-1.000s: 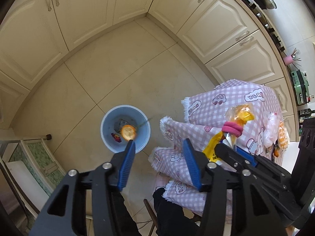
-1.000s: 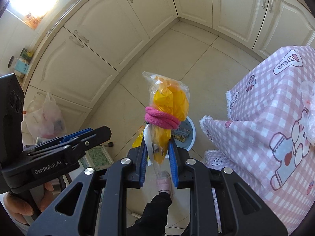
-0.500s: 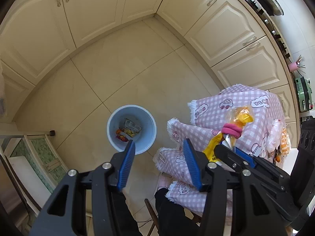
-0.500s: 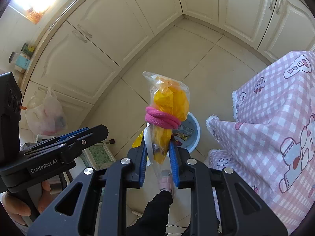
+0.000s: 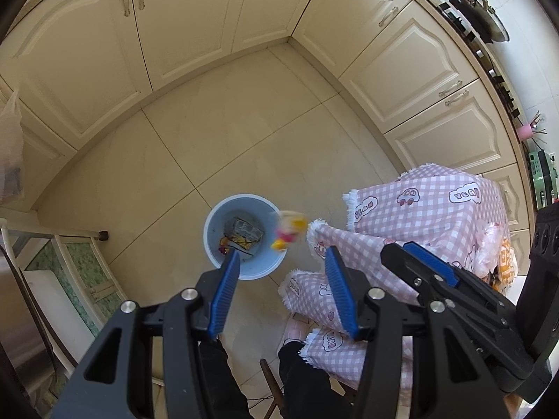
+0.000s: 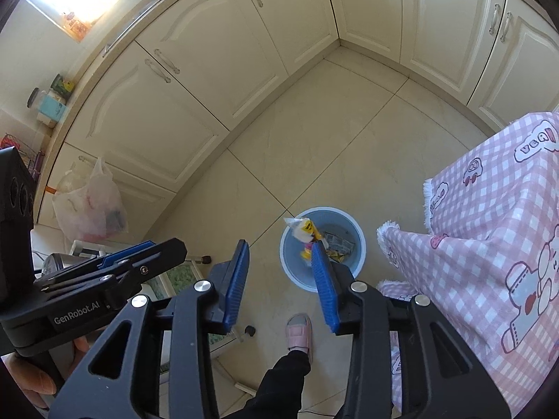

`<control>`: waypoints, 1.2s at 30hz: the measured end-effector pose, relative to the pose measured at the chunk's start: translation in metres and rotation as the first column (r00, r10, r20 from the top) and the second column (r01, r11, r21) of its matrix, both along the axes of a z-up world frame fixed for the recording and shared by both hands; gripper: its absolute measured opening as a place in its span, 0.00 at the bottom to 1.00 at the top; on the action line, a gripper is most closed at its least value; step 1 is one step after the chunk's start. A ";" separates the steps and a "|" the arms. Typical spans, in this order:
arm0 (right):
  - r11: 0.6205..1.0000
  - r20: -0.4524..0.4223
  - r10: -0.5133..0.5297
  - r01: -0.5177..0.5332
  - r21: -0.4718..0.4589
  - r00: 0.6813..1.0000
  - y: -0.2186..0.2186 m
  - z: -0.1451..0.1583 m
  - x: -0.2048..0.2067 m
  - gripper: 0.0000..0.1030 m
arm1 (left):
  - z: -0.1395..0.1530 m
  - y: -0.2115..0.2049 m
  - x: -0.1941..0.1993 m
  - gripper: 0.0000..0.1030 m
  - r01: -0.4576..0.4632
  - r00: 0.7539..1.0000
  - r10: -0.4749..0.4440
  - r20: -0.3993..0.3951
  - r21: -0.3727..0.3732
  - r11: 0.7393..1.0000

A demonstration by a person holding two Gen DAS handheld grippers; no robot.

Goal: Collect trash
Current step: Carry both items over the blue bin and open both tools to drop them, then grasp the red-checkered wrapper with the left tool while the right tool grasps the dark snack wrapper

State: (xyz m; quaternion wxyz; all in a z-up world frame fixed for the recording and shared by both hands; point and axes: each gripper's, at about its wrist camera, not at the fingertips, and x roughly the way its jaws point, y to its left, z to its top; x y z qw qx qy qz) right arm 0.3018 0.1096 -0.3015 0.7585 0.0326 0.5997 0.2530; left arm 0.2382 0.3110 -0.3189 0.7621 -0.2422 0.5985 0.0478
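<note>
A round blue bin (image 5: 244,237) stands on the tiled floor, with wrappers (image 5: 242,234) inside; it also shows in the right wrist view (image 6: 323,248). A yellow plastic bag tied with a pink band (image 5: 289,231) is falling, blurred, at the bin's rim, and shows in the right wrist view (image 6: 304,232) too. My right gripper (image 6: 281,279) is open and empty, high above the bin; it appears in the left wrist view (image 5: 419,265). My left gripper (image 5: 281,293) is open and empty, also above the bin.
Cream cabinets (image 5: 181,31) ring the floor. A table with a pink checked cloth (image 5: 419,209) stands right of the bin, with bagged items (image 5: 499,262) on it. A plastic bag (image 6: 91,206) lies at the left. My foot in a pink slipper (image 6: 298,331) stands near the bin.
My right gripper has opened and let go of the yellow bag, which has dropped down to the bin. Both grippers have drifted a little; the left stays open.
</note>
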 end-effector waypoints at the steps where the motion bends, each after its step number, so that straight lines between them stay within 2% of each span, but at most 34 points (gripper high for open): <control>1: 1.000 -0.001 -0.006 0.006 0.001 1.000 -0.004 0.001 -0.001 0.34 | 0.001 -0.002 0.000 0.49 0.003 1.000 -0.003 0.001 0.001 1.000; 10: 0.996 0.003 -0.084 0.084 0.000 0.996 -0.057 0.010 -0.008 0.34 | 0.010 -0.049 0.006 0.50 0.079 0.997 -0.078 0.014 -0.002 0.997; 18: 0.975 0.032 -0.221 0.221 -0.013 0.975 -0.150 0.027 -0.018 0.35 | 0.025 -0.140 0.028 0.53 0.221 0.974 -0.221 0.044 -0.007 0.975; 25: 0.921 0.049 -0.383 0.386 -0.059 0.922 -0.264 0.031 -0.031 0.36 | 0.030 -0.248 0.044 0.55 0.367 0.929 -0.366 0.053 -0.009 0.930; 31: 0.867 0.077 -0.481 0.487 -0.110 0.873 -0.350 0.030 -0.044 0.37 | 0.026 -0.340 0.047 0.55 0.496 0.868 -0.495 0.047 -0.010 0.868; 36: 0.851 0.069 -0.502 0.507 -0.139 0.862 -0.410 0.021 -0.050 0.39 | 0.015 -0.397 0.048 0.55 0.549 0.836 -0.548 0.029 -0.020 0.836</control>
